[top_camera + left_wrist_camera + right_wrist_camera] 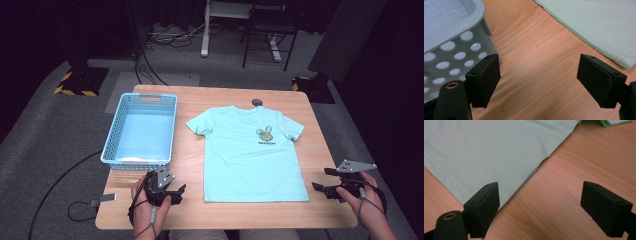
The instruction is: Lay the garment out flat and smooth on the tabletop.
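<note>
A light teal T-shirt with a small cartoon print on the chest lies flat, front up, in the middle of the wooden table. My left gripper is held low by the front edge, just left of the shirt's lower left corner, jaws open with nothing between them. In the left gripper view the gripper faces bare wood, with the shirt's hem at upper right. My right gripper stands open beside the shirt's lower right corner. In the right gripper view the gripper looks over the shirt's corner.
An empty light blue perforated basket stands on the table's left side, close to the left gripper. A small dark round object sits at the far edge. A grey tab with a cable hangs at the front left corner.
</note>
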